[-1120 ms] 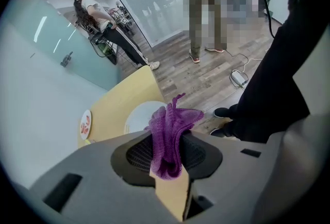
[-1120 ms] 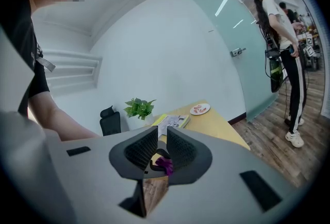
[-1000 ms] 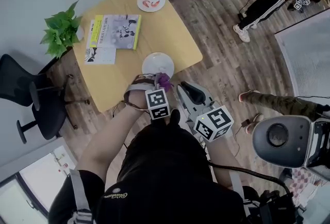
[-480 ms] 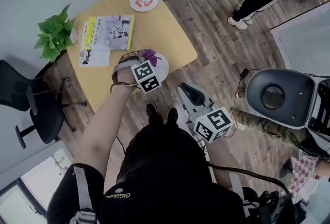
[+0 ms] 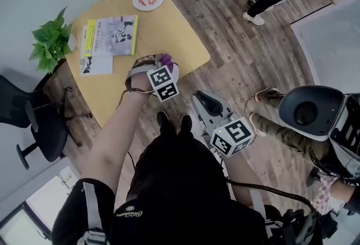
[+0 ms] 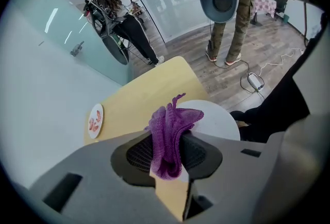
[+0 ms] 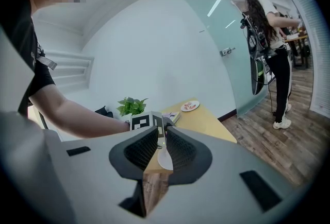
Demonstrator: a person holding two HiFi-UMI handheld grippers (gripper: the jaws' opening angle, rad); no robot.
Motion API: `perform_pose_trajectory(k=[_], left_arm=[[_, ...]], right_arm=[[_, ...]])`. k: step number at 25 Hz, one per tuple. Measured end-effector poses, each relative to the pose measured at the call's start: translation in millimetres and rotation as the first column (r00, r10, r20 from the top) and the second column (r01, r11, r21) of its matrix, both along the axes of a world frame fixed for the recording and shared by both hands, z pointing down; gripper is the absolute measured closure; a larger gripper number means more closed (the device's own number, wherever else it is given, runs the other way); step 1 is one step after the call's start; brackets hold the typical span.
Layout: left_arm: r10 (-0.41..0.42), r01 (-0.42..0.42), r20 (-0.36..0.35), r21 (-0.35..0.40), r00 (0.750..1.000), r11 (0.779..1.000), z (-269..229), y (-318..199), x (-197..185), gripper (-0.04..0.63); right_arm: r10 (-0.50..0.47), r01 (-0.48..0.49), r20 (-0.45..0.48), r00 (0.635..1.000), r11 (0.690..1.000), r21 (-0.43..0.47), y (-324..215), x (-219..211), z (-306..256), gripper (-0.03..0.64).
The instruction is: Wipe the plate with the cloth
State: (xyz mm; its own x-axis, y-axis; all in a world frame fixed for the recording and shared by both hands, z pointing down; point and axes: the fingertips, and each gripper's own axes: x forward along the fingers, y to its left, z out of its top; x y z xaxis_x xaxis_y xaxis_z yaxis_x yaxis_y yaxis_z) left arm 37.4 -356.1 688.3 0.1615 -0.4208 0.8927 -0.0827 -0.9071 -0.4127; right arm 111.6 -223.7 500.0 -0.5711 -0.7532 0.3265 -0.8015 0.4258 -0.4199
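Desk (image 5: 174, 35) with open floor (image 5: 242, 58) past its two near edges. On it, magazine (image 5: 109, 35), print too small to read. Plate (image 6: 219, 120) at the near corner, clear in left gripper view, mostly hidden in head view. Left gripper (image 6: 167, 145) above it, jaws pinching cloth (image 6: 175, 120). Right gripper (image 7: 161, 140) off the desk, jaws nearly together, empty.
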Motion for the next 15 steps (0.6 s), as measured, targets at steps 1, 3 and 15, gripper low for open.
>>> perform_pose_trajectory(k=[1, 3, 15], left_arm=[[0.0, 0.0, 0.004, 0.001, 1.0, 1.0, 2.0, -2.0, -1.6, 0.479], [-0.004, 0.004, 0.007, 0.004, 1.0, 1.0, 3.9, -8.1, -4.4, 0.479], [0.025, -0.025, 0.018, 0.04, 1.0, 0.999, -2.1, -18.3, 7.0, 0.479]], right_arm=[[0.002, -0.002, -0.001, 1.0, 1.0, -0.003, 0.5, 0.8, 0.7, 0.56], [0.008, -0.008, -0.005, 1.0, 1.0, -0.014, 2.6, 3.8, 3.8, 0.56], [0.025, -0.026, -0.006, 1.0, 0.999, -0.037, 7.2, 9.8, 12.7, 0.56]])
